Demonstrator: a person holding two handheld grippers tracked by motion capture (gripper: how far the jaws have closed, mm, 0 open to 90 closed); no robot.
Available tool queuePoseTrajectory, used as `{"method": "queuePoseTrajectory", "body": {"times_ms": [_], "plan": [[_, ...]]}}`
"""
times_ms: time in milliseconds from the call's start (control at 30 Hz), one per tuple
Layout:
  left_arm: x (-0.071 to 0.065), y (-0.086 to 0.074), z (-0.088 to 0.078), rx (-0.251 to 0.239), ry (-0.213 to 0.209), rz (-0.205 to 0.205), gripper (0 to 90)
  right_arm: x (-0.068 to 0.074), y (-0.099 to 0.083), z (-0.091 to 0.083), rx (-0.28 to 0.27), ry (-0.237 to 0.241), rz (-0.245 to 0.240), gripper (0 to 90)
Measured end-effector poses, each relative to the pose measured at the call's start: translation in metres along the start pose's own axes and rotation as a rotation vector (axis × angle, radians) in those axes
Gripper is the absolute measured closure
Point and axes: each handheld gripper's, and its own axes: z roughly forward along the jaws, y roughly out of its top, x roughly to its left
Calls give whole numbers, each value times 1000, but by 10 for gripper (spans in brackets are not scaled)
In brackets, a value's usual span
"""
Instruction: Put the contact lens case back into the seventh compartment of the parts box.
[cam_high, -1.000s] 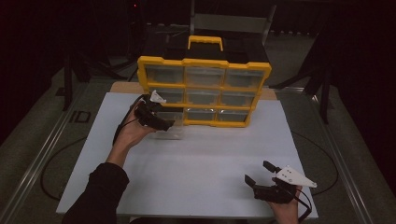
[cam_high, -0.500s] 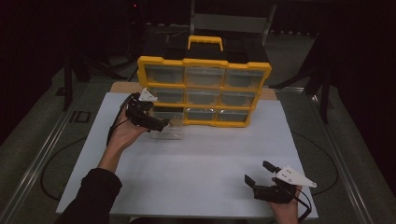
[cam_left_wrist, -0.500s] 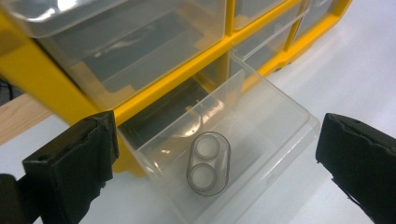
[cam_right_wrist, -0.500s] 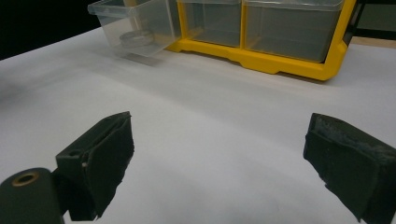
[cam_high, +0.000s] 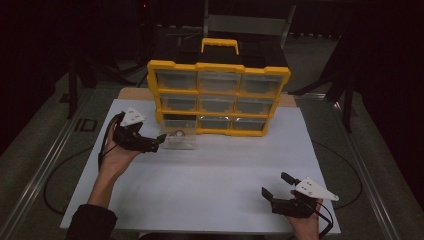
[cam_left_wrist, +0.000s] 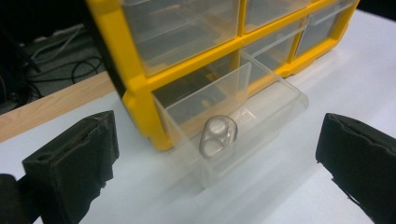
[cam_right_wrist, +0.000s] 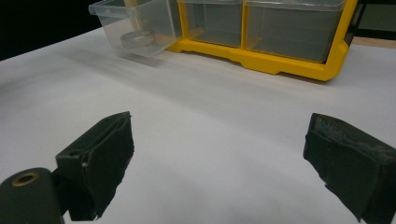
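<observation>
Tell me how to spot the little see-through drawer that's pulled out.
Find the yellow organizer standing on the white table. Look at its bottom row, left end, by the left gripper. That clear drawer sticks out while its neighbours sit pushed in.

Yellow organizer is standing at the far edge of the white table, blocking passage rearward. Its bottom-left clear drawer is jutting out onto the table, narrowing the room just ahead of the left gripper, whose jaws are standing wide and apart from it. Between the organizer front and the right gripper, bare table surface is lying open for passing.
</observation>
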Motion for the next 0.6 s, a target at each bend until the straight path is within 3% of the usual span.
{"method": "queuePoseTrajectory", "body": {"times_ms": [367, 600], "plan": [[-13, -59, -23, -56, 28, -26, 4, 0, 1, 1, -1, 3, -6, 83], [-20, -100, -39, -139, 29, -79, 4, -1, 2, 1, -11, 4, -6, 83]]}}
